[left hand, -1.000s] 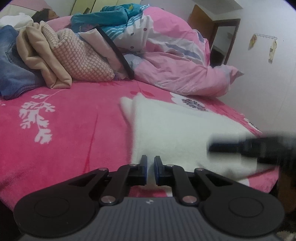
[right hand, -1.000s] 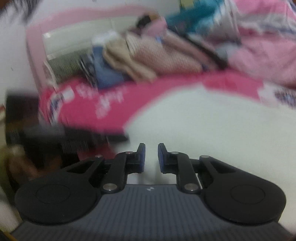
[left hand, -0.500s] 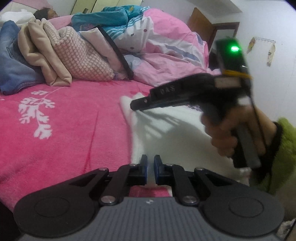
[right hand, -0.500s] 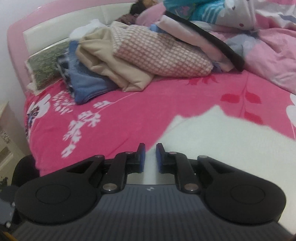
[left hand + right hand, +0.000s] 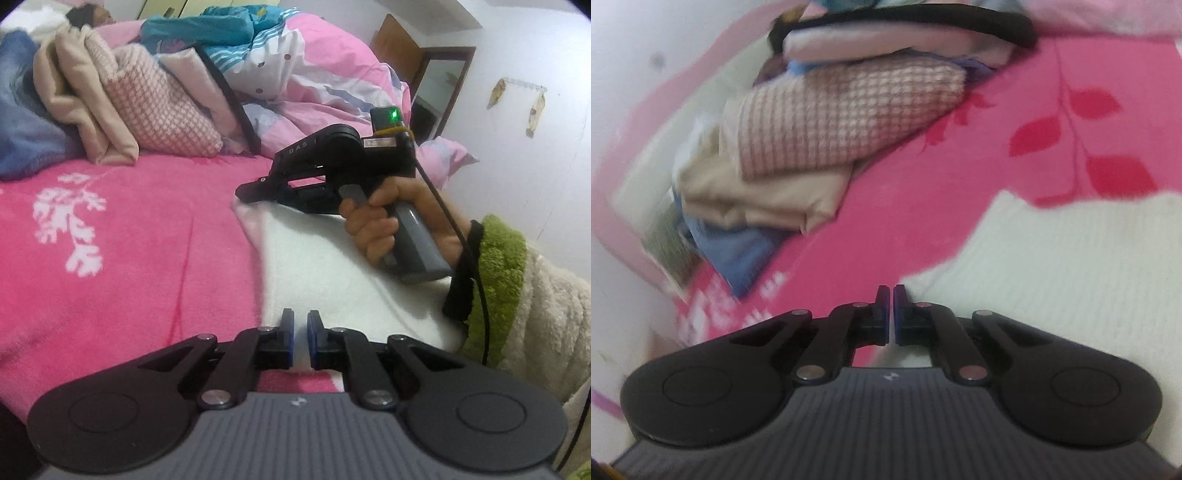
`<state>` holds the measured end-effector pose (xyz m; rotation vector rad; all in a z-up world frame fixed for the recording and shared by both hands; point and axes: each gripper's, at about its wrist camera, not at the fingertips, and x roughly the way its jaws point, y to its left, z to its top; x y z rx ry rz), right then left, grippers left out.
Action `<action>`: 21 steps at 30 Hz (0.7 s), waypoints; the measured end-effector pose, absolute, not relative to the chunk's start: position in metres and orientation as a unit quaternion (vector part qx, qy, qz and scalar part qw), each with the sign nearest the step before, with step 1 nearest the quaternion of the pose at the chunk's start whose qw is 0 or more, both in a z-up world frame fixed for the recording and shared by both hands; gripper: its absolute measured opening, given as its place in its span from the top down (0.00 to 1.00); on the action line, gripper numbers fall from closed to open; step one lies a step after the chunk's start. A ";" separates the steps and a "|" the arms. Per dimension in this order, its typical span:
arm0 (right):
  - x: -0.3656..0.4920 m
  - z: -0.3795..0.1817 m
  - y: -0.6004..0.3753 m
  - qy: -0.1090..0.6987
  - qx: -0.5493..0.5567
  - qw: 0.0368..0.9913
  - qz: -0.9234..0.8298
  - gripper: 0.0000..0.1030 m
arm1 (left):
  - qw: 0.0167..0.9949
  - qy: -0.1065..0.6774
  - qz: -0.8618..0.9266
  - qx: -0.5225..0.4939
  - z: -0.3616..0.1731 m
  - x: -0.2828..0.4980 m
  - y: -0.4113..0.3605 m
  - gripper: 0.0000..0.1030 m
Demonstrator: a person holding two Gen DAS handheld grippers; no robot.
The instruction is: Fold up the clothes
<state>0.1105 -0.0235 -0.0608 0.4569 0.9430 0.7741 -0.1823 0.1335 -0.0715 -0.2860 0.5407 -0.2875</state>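
Pink bedding (image 5: 122, 258) lies under our work. We pinch the near edge of the white garment (image 5: 332, 266) in our left gripper (image 5: 300, 332); our right gripper (image 5: 891, 295) is closed at its far corner, grip unclear. Folded clothes (image 5: 122, 107) sit beyond.

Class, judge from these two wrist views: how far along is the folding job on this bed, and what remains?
Done: a stack of folded clothes sits at the far end of the pink bedspread. In hand: the white garment lies flat; the left tool is shut on its near edge, and the right tool has closed at its far corner. Left: no fold shows in it yet.
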 end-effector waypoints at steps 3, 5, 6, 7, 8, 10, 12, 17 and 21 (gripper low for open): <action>0.106 -0.049 -0.043 0.416 0.268 0.790 0.361 0.93 | 0.949 0.260 -0.133 -0.116 -0.054 -0.188 0.128 0.88; 0.093 -0.031 -0.061 0.377 0.274 0.805 0.367 0.92 | 0.952 0.256 -0.130 -0.102 -0.040 -0.190 0.124 0.88; 0.081 -0.020 -0.075 0.354 0.269 0.818 0.365 0.92 | 0.952 0.254 -0.134 -0.103 -0.033 -0.187 0.123 0.88; 0.069 -0.012 -0.091 0.333 0.253 0.837 0.352 0.92 | 0.952 0.252 -0.138 -0.104 -0.026 -0.183 0.122 0.88; 0.057 -0.003 -0.106 0.313 0.236 0.855 0.339 0.92 | 0.952 0.253 -0.141 -0.103 -0.020 -0.173 0.119 0.88; 0.038 0.003 -0.136 0.290 0.199 0.887 0.300 0.91 | 0.951 0.259 -0.143 -0.092 -0.011 -0.150 0.107 0.88; 0.025 0.000 -0.163 0.292 0.175 0.902 0.266 0.90 | 0.950 0.267 -0.141 -0.074 -0.005 -0.116 0.088 0.88; 0.033 -0.019 -0.182 0.315 0.138 0.909 0.236 0.90 | 0.943 0.295 -0.142 -0.053 -0.010 -0.022 0.045 0.86; 0.066 -0.036 -0.173 0.347 0.147 0.889 0.262 0.90 | 0.935 0.333 -0.114 -0.043 -0.033 0.042 0.027 0.84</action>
